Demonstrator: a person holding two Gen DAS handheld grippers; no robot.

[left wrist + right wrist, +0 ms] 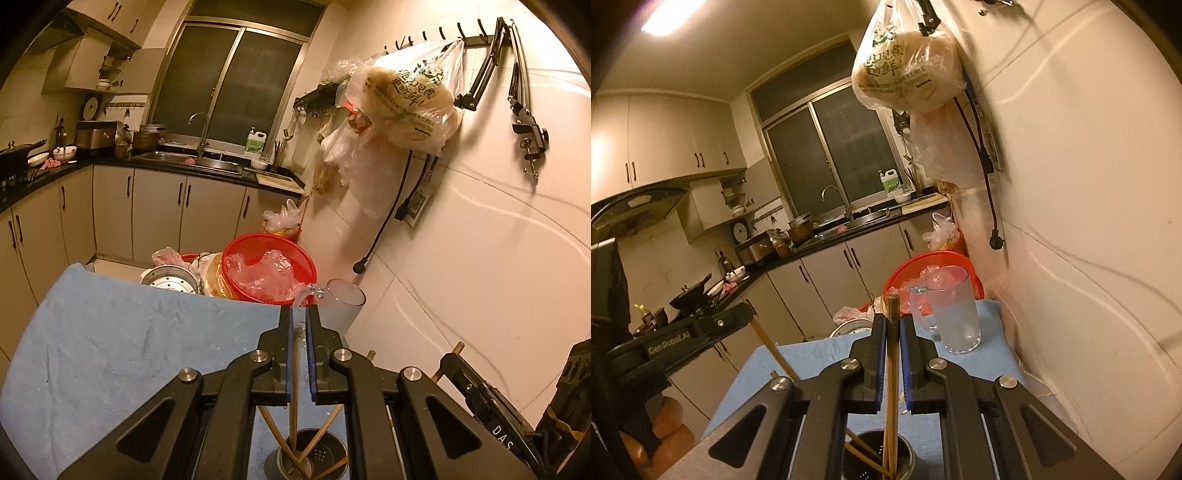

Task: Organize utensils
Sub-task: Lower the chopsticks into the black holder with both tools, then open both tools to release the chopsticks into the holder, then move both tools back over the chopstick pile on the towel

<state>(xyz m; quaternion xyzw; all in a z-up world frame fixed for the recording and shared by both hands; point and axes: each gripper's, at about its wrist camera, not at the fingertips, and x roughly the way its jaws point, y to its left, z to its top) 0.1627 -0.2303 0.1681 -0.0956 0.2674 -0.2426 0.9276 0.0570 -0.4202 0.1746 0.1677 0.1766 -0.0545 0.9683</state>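
Towel-covered table, pale blue terry cloth (110,332), taken as landmark. Left gripper (299,317) above its near edge, blue pads pinched on one slim wooden chopstick (294,387) whose lower end stands in the perforated steel utensil cup (314,458) on the cloth, among other chopsticks. Right gripper (894,325) likewise pressed together on a pair of wooden chopsticks (891,369), tips down in the same cup (879,461). Clear glass mug (955,314) upright at the towel's far right corner; red mesh basket (269,269) just beyond the towel's far edge.

Warm, dim light from a glaring ceiling lamp (670,20); fisheye edges bend dark, the right-hand wall perhaps motion-blurred.
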